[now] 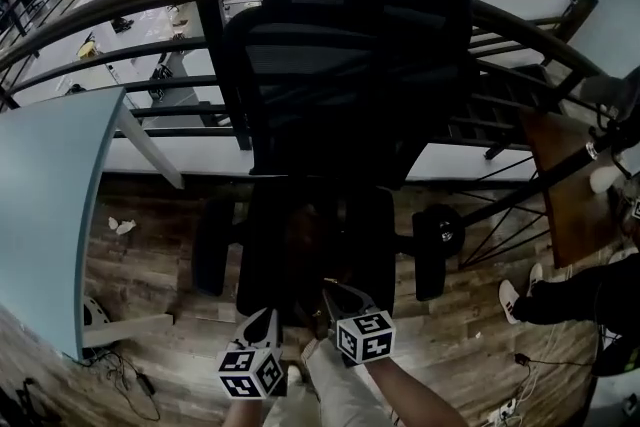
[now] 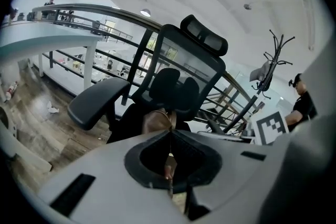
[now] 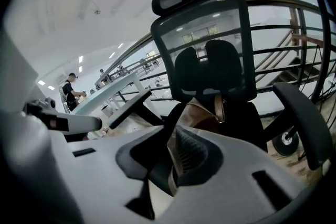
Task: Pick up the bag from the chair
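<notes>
A black mesh office chair (image 1: 350, 65) stands right in front of me, facing me. A brown bag (image 1: 305, 240) lies on its seat against the backrest, dim in the head view. The bag (image 2: 155, 122) shows more plainly in the left gripper view, with a strap standing up, and the bag (image 3: 197, 113) also shows in the right gripper view. My left gripper (image 1: 268, 313) and right gripper (image 1: 330, 287) hover side by side at the seat's front edge, short of the bag. The left gripper (image 2: 169, 136) has its jaws pressed together. The right gripper (image 3: 172, 136) shows only a thin slit, with nothing held.
The chair's armrests (image 1: 212, 245) flank the seat. A curved metal railing (image 1: 150, 5) runs behind the chair. A light blue desk (image 1: 45, 205) is at the left and a wooden table (image 1: 570, 195) at the right. A person (image 1: 570, 295) sits low right. Cables (image 1: 120, 370) lie on the floor.
</notes>
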A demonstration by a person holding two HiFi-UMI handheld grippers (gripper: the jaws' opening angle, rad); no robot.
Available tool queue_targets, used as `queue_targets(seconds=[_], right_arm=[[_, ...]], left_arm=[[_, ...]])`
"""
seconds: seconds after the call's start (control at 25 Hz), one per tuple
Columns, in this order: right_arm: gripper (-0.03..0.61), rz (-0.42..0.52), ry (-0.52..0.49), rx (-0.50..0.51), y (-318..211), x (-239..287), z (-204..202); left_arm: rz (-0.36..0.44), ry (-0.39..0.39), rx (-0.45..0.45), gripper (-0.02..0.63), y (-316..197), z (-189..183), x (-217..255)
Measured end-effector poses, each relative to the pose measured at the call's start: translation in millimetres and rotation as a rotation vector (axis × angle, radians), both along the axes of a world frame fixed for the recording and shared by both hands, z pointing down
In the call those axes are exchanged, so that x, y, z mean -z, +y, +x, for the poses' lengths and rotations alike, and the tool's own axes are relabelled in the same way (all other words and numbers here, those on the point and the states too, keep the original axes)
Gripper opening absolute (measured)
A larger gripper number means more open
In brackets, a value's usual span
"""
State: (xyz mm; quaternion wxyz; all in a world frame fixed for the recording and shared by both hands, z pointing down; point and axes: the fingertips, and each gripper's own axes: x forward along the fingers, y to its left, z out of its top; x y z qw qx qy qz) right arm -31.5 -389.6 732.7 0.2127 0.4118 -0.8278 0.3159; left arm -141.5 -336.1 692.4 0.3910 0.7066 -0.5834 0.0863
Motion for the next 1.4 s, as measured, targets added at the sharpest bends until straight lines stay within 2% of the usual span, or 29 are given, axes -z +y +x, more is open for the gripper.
queue_targets(seconds=[0.08,0.12,0.2,0.32,0.68,1.16,1.4], right_arm=[[0.134,-0.019,0.005,0.024,0.8,-22.5,-4.5],[0.168,-0.032,0.013,0.033,1.1,-34.1,-6.2],[0.218,-0.052,0.046,0.048,1.5,-57.1,-8.0],[0.256,-0.078,0.096,0.065,2.3,-90.5,-9.5],[0.290,-0.126,0.179,0.112,2.0,-150.1,-18.3],[0.311,-0.116,0.279,0.158,-0.7,-192.3,-27.8],[0.311,-0.129,0.308,0.137,-6.2,-203.4,-25.8]], left_arm=[[-0.010,0.000,0.012,0.003,-3.1,0.5,-10.7],[-0.016,0.000,0.019,0.003,-4.7,0.4,-15.3],[-0.028,0.003,0.030,0.003,-6.7,-0.3,-23.1],[-0.045,0.004,0.040,0.003,-6.7,-2.1,-34.9],[-0.095,0.000,0.064,0.003,-0.6,-11.6,-65.6],[-0.113,0.009,0.075,0.003,3.9,-17.4,-82.1],[-0.125,0.012,0.089,0.003,7.9,-24.4,-88.7]])
